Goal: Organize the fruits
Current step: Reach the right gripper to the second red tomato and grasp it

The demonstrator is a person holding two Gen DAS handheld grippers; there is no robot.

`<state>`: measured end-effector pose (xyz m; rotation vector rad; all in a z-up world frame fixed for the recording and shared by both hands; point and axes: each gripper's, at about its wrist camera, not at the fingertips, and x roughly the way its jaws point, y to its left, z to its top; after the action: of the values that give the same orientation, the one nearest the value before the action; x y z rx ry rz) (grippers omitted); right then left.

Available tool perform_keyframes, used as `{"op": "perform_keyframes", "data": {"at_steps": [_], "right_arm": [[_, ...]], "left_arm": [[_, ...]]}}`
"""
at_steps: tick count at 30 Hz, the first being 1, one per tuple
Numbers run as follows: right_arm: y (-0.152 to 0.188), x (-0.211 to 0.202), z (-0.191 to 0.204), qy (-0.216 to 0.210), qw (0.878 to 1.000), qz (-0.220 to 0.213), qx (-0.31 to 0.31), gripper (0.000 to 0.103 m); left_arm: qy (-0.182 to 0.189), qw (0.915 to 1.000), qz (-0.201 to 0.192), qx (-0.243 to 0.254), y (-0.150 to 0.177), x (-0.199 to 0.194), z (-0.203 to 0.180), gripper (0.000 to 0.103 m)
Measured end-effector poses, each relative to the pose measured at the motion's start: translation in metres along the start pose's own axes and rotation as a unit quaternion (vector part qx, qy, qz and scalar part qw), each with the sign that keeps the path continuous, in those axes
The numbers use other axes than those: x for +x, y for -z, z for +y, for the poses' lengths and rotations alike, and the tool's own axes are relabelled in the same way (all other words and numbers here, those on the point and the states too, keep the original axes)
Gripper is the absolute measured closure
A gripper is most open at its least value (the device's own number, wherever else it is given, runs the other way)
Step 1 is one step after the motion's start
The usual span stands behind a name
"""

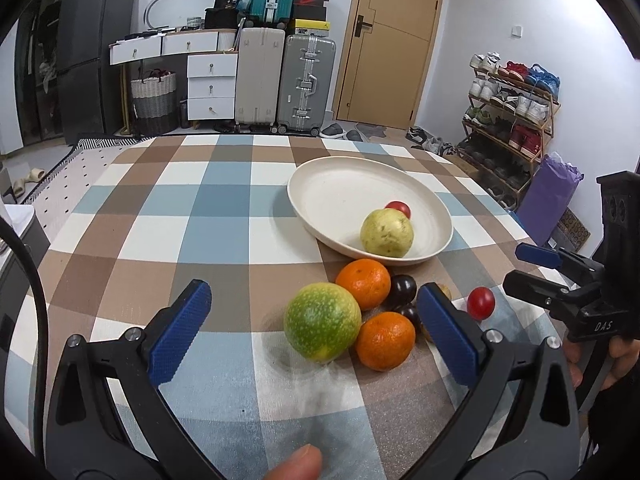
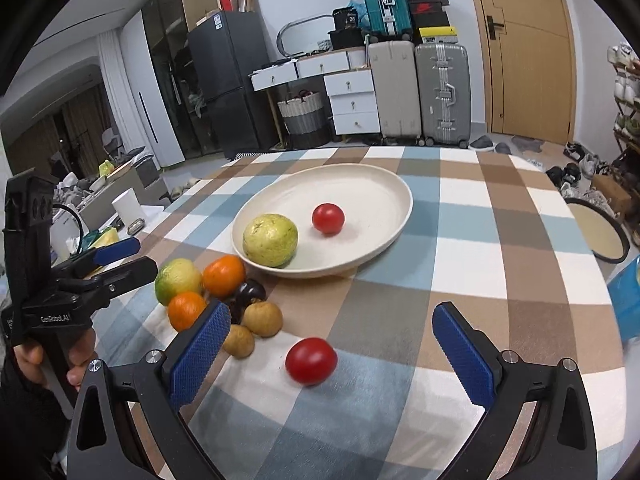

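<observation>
On the checked tablecloth point(image 2: 500, 248), 2 fruits are already held by the cream plate point(image 2: 384, 184) while both the left gripper point(image 1: 316, 332) and right gripper point(image 2: 332, 352) are spread empty, so the loose red tomato point(image 2: 311, 361) is judged next for pinching.

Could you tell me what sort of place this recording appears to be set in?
Most likely a lived-in home: a checked-cloth table stands among hard-shell suitcases, a dark fridge and a wooden rack of shoes.
</observation>
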<state>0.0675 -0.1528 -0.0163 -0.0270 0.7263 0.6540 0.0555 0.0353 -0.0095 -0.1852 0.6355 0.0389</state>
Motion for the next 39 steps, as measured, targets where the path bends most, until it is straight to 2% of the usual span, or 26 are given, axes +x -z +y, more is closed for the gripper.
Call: {"op": "perform_keyframes", "data": {"at_steps": [3, 10, 16, 20, 22, 24, 28, 30, 39], "right_arm": [[0.002, -0.001, -0.001, -0.009, 1.000, 0.004, 0.005, 0.000], [0.008, 0.003, -0.001, 0.000, 1.000, 0.024, 0.003, 0.000], [0.014, 0.003, 0.007, 0.007, 0.999, 0.040, -0.020, 0.000], [0.017, 0.006, 0.010, -0.006, 0.998, 0.056, -0.027, 0.001], [0.019, 0.008, 0.010, -0.011, 0.998, 0.062, -0.028, 0.006], [0.019, 0.010, 0.010, -0.014, 0.997, 0.066, -0.029, 0.019], [0.019, 0.013, 0.010, -0.021, 0.997, 0.074, -0.028, 0.025], [0.019, 0.015, 0.010, -0.031, 0.996, 0.082, -0.027, 0.034], [0.019, 0.025, 0.011, -0.014, 0.994, 0.101, -0.029, 0.050]], "left_arm": [[-0.004, 1.0000, 0.002, 0.006, 0.003, 0.000, -0.001, 0.000], [-0.006, 0.9998, 0.012, 0.018, 0.006, 0.003, -0.006, 0.000], [0.018, 0.9991, 0.035, 0.015, 0.011, 0.007, -0.006, 0.000], [0.007, 0.9992, 0.032, 0.025, 0.012, 0.007, -0.010, 0.000], [0.005, 0.9991, 0.032, 0.025, 0.012, 0.007, -0.011, 0.000], [0.008, 0.9992, 0.032, 0.024, 0.012, 0.007, -0.011, 0.000], [0.013, 0.9988, 0.039, 0.027, 0.013, 0.010, -0.013, 0.000], [0.023, 0.9986, 0.039, 0.027, 0.014, 0.009, -0.013, 0.001], [0.051, 0.9970, 0.036, 0.046, 0.017, 0.005, -0.024, 0.001]]}}
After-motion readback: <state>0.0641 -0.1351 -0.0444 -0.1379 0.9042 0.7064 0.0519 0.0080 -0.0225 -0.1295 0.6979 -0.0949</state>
